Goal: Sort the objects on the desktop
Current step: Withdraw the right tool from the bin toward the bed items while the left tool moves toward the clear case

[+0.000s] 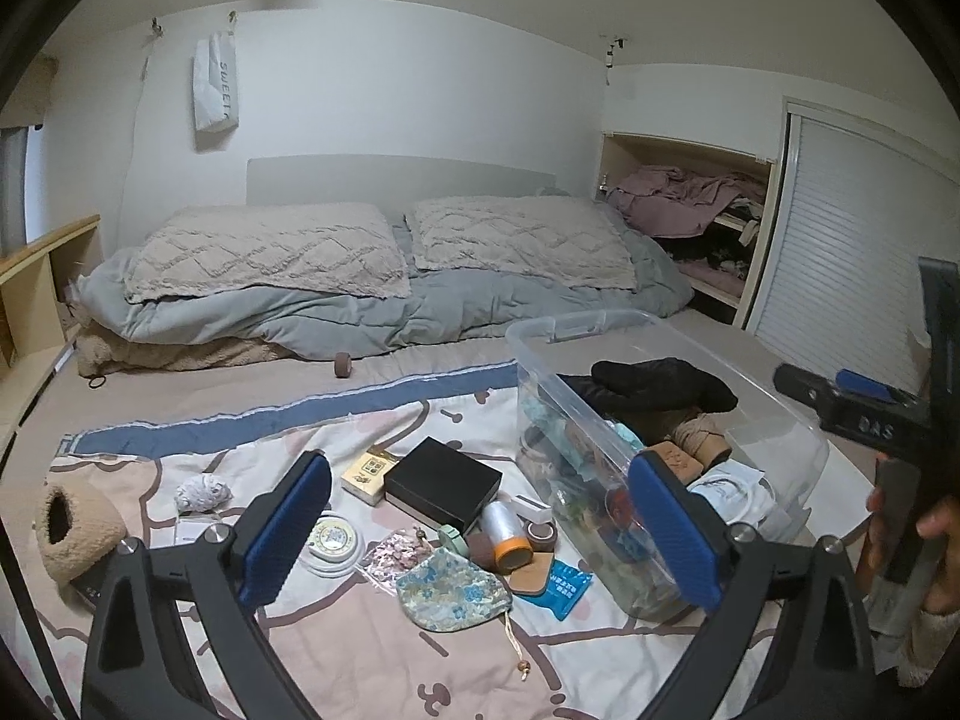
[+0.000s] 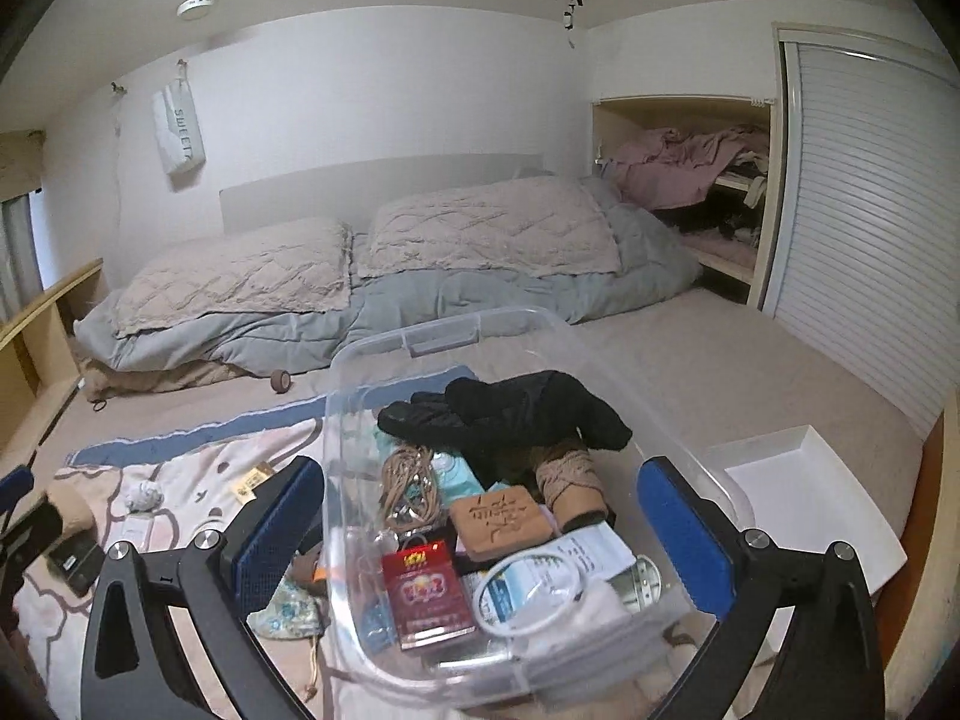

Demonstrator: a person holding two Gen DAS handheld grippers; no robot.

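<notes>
A clear plastic bin (image 1: 798, 420) (image 2: 384, 360) sits on the bed, holding black gloves (image 2: 510, 408), a brown carved block (image 2: 501, 519), a red box (image 2: 426, 594) and a white ring (image 2: 528, 591). Left of it on the patterned sheet lie a black box (image 1: 441, 483), a floral pouch (image 1: 453, 588), a clear roll with an orange end (image 1: 507, 531), a round tin (image 1: 333, 537) and a blue packet (image 1: 558, 585). My left gripper (image 1: 480, 534) is open and empty above these loose items. My right gripper (image 2: 480, 540) is open and empty over the bin.
A fuzzy tan slipper (image 1: 69, 525) lies at the left. A white lid (image 2: 804, 492) lies right of the bin. Pillows and a grey duvet (image 1: 372, 300) fill the back. A small brown roll (image 1: 343, 365) sits by the duvet.
</notes>
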